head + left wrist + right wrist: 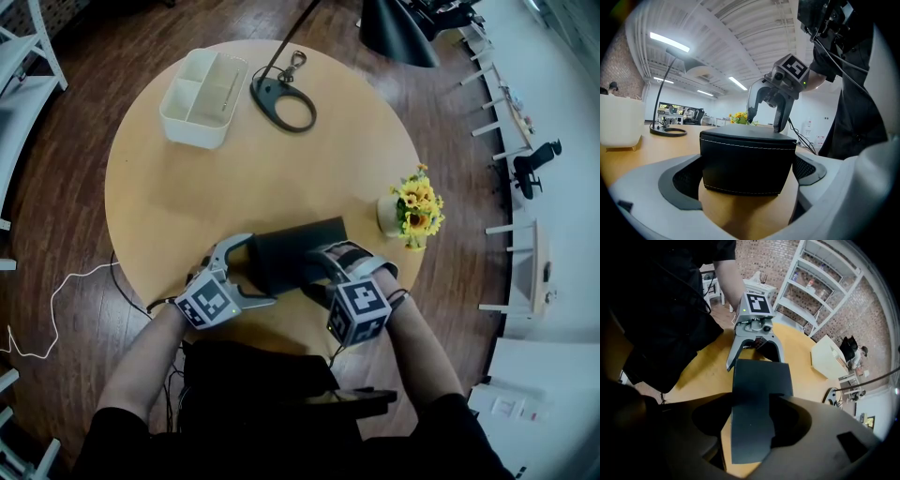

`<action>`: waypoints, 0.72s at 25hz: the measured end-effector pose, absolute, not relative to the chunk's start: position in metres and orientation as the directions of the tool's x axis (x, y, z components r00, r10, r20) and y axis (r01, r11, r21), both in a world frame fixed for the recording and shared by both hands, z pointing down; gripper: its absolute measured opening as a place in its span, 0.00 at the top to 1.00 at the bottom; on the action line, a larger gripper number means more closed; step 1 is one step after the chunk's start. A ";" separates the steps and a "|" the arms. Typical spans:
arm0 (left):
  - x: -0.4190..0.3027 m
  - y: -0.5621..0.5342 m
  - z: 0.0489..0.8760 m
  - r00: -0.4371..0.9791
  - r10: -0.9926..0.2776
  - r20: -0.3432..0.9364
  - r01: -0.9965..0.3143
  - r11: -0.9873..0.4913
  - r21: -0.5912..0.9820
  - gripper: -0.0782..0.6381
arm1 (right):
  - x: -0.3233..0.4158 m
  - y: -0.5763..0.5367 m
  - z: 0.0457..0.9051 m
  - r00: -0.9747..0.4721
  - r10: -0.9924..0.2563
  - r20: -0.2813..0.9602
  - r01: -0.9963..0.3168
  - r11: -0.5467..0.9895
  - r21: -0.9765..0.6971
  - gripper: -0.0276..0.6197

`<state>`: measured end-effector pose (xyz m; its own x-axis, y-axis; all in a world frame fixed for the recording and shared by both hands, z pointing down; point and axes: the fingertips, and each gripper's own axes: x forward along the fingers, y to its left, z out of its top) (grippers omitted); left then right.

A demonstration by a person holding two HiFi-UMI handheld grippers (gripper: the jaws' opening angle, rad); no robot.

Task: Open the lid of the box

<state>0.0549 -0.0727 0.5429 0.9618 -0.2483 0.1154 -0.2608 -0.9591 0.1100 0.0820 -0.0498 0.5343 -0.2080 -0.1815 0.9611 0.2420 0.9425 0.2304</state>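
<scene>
A round wooden table (187,197) stands on a dark wood floor (66,216). A black lamp (398,33) hangs over the table, and its ring foot (283,105) sits on the top. White shelves (820,282) stand by a red brick wall (778,254). Long bright lights (669,42) shine on the white ridged ceiling (740,37). A thin white cable (56,305) lies on the floor. A black office chair (534,167) stands far off at the side.

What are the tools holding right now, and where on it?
The left tool clamps the black box by its two side walls at one end. The right tool holds nothing: its jaws stand open astride the box.
</scene>
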 end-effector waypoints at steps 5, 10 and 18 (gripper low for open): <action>0.055 -0.072 0.543 0.960 -0.252 0.119 -0.264 -0.959 0.098 0.08 | 0.082 -0.052 0.521 -0.255 -0.201 0.946 0.180 0.951 0.251 0.57; 0.054 -0.072 0.545 0.960 -0.254 0.120 -0.267 -0.958 0.108 0.07 | 0.082 -0.060 0.485 -0.340 -0.248 0.907 0.078 0.954 0.290 0.56; 0.051 -0.075 0.551 0.958 -0.247 0.144 -0.266 -0.956 0.128 0.07 | 0.078 -0.126 0.416 -0.455 -0.551 0.700 -0.200 0.829 0.522 0.76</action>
